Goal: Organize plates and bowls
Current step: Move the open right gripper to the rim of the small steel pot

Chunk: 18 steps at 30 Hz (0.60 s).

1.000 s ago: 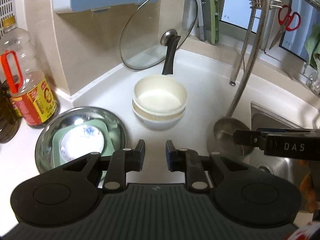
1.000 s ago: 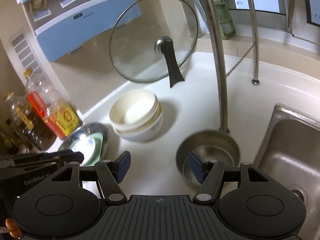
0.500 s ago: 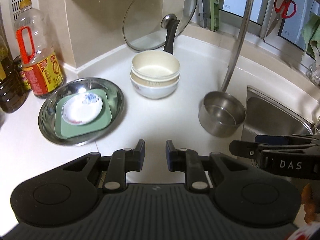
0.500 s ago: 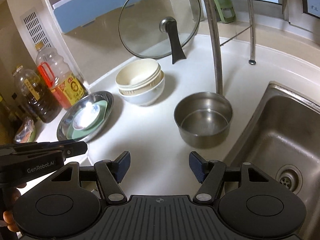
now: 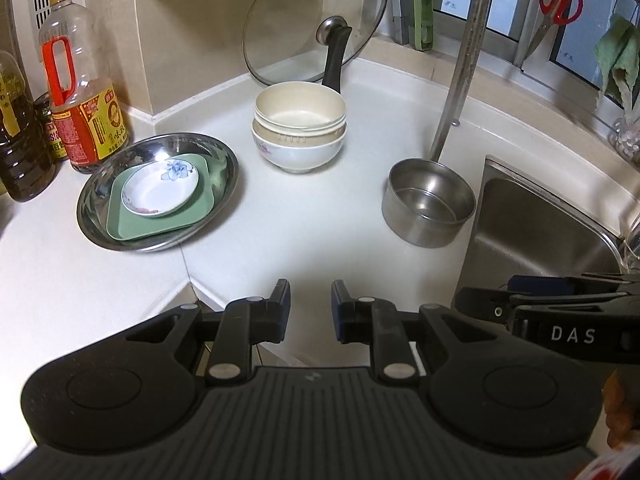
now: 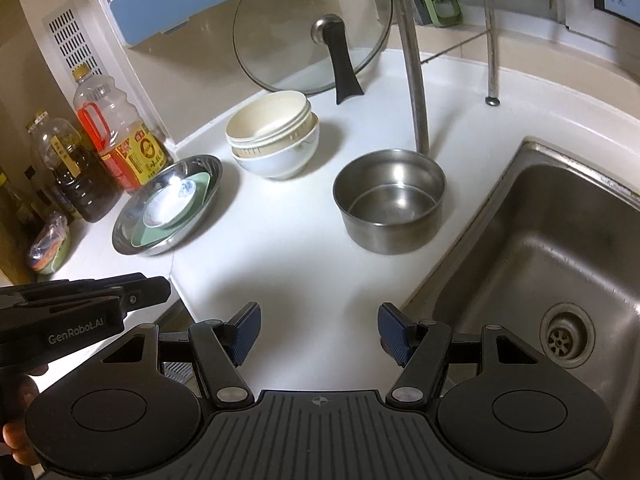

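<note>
Bowls (image 5: 299, 128): cream ones nested in a white bowl, stacked toward the back of the worktop (image 5: 312, 232), in front of the glass lid (image 5: 312, 20).
Plates: small white dish (image 5: 160, 188) on a green square plate (image 5: 160, 216), both inside a steel basin (image 5: 158, 192) near the worktop's left side, beside the oil bottles (image 5: 80, 92).
Steel pot (image 6: 390, 200): upright, empty, by the sink (image 6: 540, 272) edge.
Left gripper (image 5: 310, 308): narrow gap, holding nothing, over the front edge.
Right gripper (image 6: 319, 334): wide apart, holding nothing, over the front edge near the sink.
</note>
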### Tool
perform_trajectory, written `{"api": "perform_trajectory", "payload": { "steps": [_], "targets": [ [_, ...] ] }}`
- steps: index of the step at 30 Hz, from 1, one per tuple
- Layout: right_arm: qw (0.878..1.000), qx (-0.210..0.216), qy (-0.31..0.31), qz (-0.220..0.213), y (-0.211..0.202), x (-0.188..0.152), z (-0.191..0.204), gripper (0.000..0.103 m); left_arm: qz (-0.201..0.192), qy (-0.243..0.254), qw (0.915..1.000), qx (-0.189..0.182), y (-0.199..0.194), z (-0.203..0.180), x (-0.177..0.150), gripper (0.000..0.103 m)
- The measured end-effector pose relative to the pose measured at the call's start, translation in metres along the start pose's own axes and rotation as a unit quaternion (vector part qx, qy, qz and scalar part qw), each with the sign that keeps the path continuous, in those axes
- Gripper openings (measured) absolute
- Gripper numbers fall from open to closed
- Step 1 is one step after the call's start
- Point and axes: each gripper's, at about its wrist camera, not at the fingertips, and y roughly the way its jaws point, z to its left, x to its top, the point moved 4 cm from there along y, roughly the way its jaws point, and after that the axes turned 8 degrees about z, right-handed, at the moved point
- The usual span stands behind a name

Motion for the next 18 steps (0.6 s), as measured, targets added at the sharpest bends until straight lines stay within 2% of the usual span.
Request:
{"api": "perform_trajectory", "payload": {
  "steps": [18],
  "targets": [
    [1.0, -0.02, -0.007, 0.012, 0.002, -0.004, -0.016, 0.065, 0.014, 0.009, 0.9998, -0.006, 0.014, -0.013, 0.002, 0.019]
  ]
}}
